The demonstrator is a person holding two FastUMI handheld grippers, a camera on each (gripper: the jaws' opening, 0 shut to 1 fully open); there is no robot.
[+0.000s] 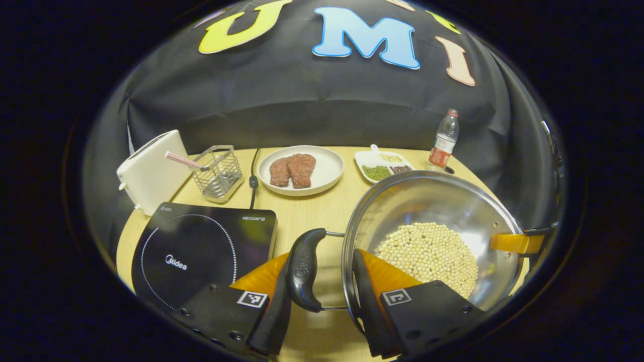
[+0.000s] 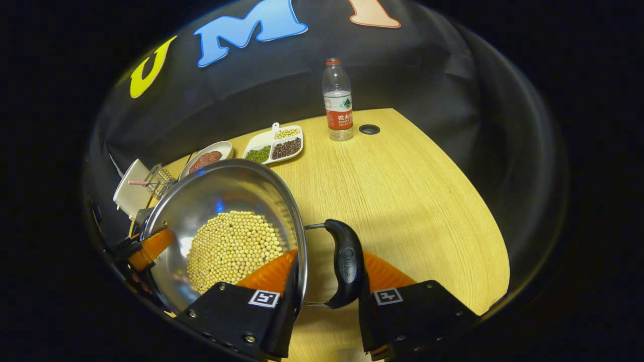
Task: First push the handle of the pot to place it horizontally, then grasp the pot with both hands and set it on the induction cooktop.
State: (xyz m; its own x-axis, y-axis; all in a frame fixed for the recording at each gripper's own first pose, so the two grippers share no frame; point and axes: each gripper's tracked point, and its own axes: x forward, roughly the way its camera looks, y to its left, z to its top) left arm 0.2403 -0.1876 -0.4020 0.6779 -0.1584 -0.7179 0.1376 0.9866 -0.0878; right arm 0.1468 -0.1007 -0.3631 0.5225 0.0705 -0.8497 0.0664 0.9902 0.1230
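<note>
My pot (image 1: 432, 201) is a shiny steel one, wide and shallow, its inside mirror-bright, with a heap of pale round beans (image 1: 427, 254) lying on its bottom. It has a black loop handle (image 1: 304, 269) on a wire bracket at each side, both lying level. In the left gripper view my left gripper (image 1: 322, 296) straddles one handle: one finger is outside the handle, the other inside the pot's rim, so handle and rim sit between them; I cannot tell whether both press tight. In the right gripper view my right gripper (image 2: 327, 296) takes the other handle (image 2: 346, 261) the same way, one finger inside the rim, one outside the handle. The pot is over the wooden table (image 2: 412, 191), just beside the black induction cooktop (image 1: 196, 251), not on it. Whether its base touches the table I cannot tell.
</note>
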